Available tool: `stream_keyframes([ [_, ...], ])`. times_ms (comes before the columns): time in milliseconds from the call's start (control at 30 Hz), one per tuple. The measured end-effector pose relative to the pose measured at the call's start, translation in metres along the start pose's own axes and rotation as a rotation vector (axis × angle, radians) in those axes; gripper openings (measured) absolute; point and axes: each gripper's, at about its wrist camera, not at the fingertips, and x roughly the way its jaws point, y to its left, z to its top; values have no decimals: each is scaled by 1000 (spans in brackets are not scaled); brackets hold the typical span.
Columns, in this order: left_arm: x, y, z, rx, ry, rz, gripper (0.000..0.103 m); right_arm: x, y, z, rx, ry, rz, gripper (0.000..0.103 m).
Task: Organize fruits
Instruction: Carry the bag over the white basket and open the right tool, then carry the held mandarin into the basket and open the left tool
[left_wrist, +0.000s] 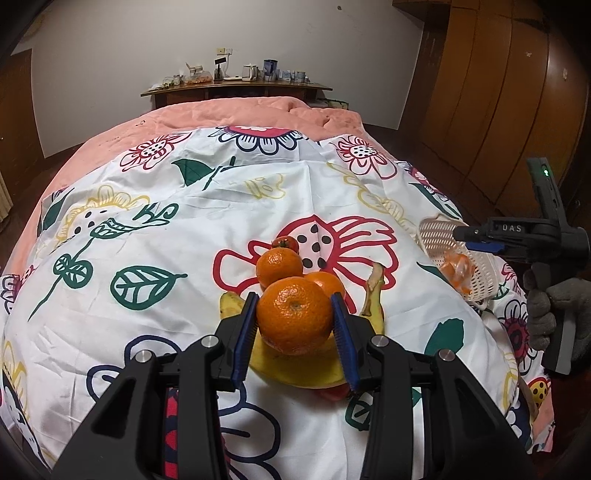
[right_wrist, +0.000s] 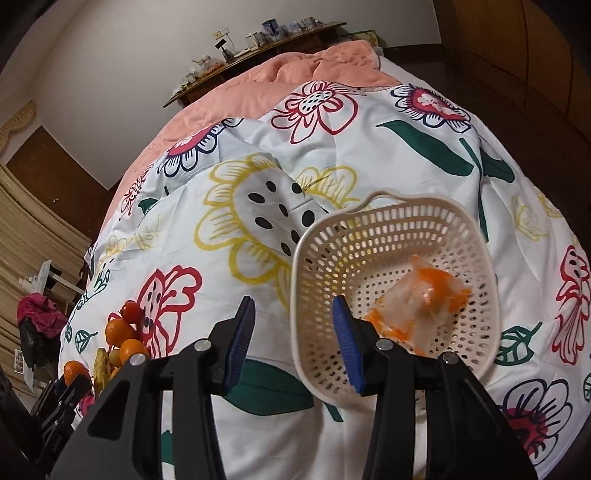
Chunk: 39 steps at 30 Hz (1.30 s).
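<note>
Left gripper (left_wrist: 295, 317) pinched on mandarin (left_wrist: 294, 314) above fruit pile. Right gripper (right_wrist: 293, 332) spread, one finger inside basket (right_wrist: 369, 229). Basket holds only plastic packet (right_wrist: 421, 299); tomato (left_wrist: 285, 243), banana (left_wrist: 295, 371), other mandarins left on bed (left_wrist: 147, 332).

stood in a bedroom with a plain white wall (left_wrist: 147, 55), tall brown wooden wardrobes (left_wrist: 498, 92) along the right, a bed (left_wrist: 258, 114) under a peach quilt and flowered sheet (left_wrist: 184, 221), a cluttered wooden shelf (left_wrist: 236, 88) behind it.
</note>
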Motion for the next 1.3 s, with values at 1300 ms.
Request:
stream_keyframes([
  [1300, 24, -121, 32, 203, 53, -74, 40, -33, -118, -43, 195, -156, -69, 67],
])
